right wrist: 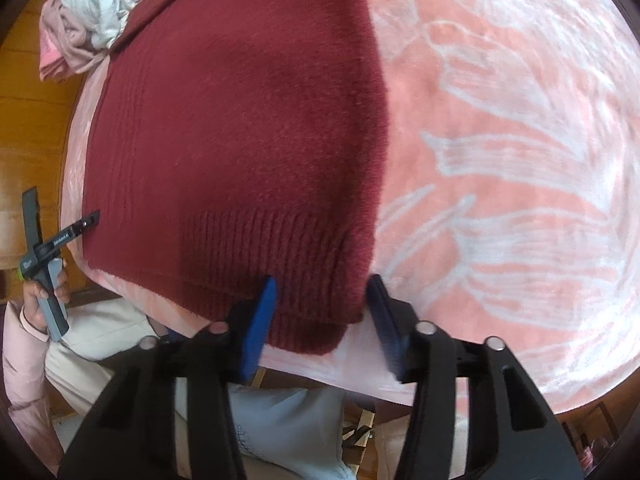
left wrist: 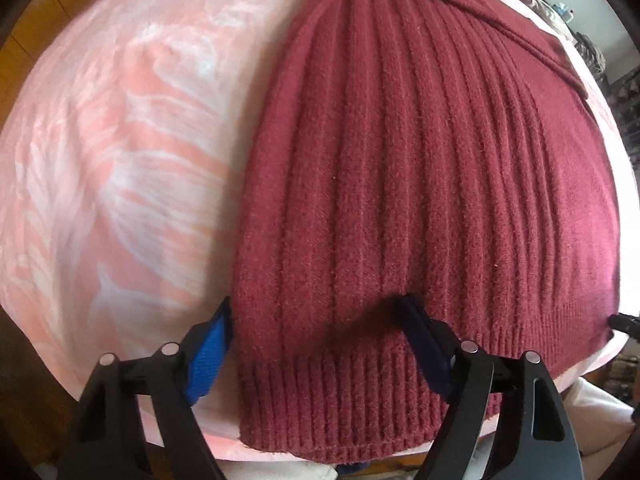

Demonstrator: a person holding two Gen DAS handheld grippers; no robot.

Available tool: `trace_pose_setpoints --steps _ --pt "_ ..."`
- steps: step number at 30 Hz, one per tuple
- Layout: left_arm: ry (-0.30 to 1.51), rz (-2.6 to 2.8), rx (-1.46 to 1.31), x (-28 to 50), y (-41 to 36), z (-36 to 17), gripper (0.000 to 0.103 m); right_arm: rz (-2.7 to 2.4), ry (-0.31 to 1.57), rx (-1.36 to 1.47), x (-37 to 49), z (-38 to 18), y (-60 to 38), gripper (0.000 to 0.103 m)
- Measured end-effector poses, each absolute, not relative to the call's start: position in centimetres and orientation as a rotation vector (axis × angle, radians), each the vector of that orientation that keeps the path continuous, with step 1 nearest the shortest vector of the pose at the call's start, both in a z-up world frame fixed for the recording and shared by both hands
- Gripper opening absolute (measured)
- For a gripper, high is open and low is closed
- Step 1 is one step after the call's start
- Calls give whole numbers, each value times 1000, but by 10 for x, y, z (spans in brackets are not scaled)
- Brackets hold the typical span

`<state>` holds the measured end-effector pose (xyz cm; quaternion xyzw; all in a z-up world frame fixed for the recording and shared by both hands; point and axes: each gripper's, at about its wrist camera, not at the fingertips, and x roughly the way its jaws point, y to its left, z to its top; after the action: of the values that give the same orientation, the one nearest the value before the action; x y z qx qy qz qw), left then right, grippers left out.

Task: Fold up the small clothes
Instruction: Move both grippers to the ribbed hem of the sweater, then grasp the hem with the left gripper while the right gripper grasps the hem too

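On the pink-and-white patterned blanket [left wrist: 120, 140] that covers the surface in front of us lies a maroon ribbed sweater [left wrist: 420, 180], spread flat with its ribbed hem toward us.

Through the left wrist camera, our left gripper [left wrist: 316, 320] sits at the hem's left corner. Its fingers are spread wide: the one with the blue pad [left wrist: 210, 356] rests on the blanket just beside the sweater's left edge, while the other finger [left wrist: 424, 344] lies on top of the knit, pressing a small dimple into it. We hold no cloth between them. At the far right edge of that view a dark tip of the other tool shows at the hem.

Through the right wrist camera, our right gripper [right wrist: 322, 304] is at the hem's right corner. Its fingers are also spread, one blue pad [right wrist: 258, 320] over the ribbed band and the other finger [right wrist: 384, 320] just past the sweater's right edge over the blanket, so the corner lies between them, unpinched.

Off to the left of that view we see the left tool in a hand [right wrist: 44, 292] at the far side of the hem. A pile of pale clothes [right wrist: 86, 8] sits beyond the sweater's far end, near the blanket's edge.
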<state>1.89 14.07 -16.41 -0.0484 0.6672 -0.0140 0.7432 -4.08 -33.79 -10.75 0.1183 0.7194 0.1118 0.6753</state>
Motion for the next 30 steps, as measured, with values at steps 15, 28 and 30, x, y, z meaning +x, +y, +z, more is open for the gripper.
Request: trace_pose_setpoints --steps 15,28,30 --pt "1475 -25 -145 14 130 -166 74 287 1578 258 -36 -98 -330 6" --pt "1410 -282 -383 28 129 -101 13 392 1440 373 -19 -51 -341 6" --pt "1388 -308 -415 32 129 -92 13 395 1429 390 -14 -47 -343 5"
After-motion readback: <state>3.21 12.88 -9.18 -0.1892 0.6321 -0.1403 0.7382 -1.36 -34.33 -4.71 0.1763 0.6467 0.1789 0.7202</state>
